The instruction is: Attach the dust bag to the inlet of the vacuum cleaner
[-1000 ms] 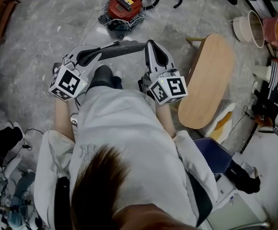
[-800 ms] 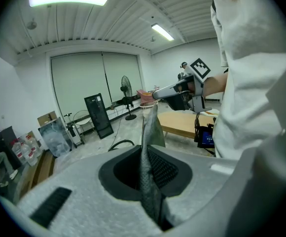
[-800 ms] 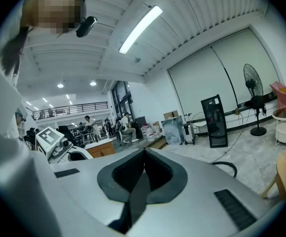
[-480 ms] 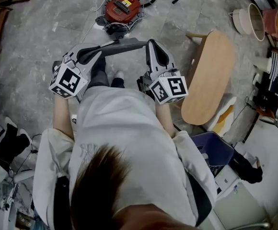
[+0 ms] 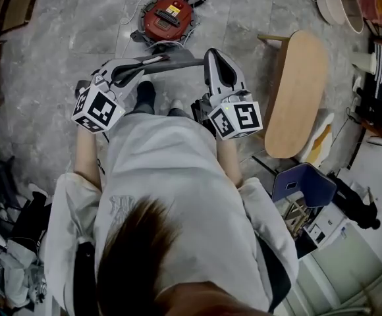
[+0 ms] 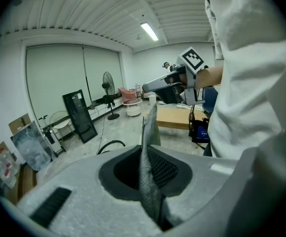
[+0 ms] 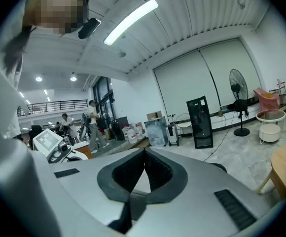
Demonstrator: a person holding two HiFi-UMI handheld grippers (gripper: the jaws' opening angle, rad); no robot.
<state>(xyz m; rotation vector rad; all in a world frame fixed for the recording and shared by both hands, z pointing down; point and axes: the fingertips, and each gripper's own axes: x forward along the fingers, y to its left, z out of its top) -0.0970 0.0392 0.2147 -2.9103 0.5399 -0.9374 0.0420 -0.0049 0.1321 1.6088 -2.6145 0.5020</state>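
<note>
The left gripper point(image 5: 149, 62) was closed on the dust bag point(image 5: 178, 60). Its own view showed the grey, textured fabric nipped edge-on between the pads and standing up out of them. The right gripper point(image 5: 210, 54) had its jaws shut together. From the head view the bag's far end reached right up to its tips, but whether any fabric was pinched there could not be told.

The vacuum point(image 5: 170, 17), red and round, sat on the floor beyond both grippers. The bag hung on the person's side of it, close to it in the head view but held up off the floor, so the vacuum lay ahead of the grippers and below them. The bag's long axis ran from one gripper to the other, crosswise to the line leading out to the vacuum. The vacuum sat roughly opposite the middle of that span, so neither gripper was clearly the nearer one.

The inlet could not be picked out on the vacuum's top from here. As a judgement, the bag was being carried and had not yet been offered up. The coming move would call for lowering it forward and down, and turning its opening to face the inlet.
</note>
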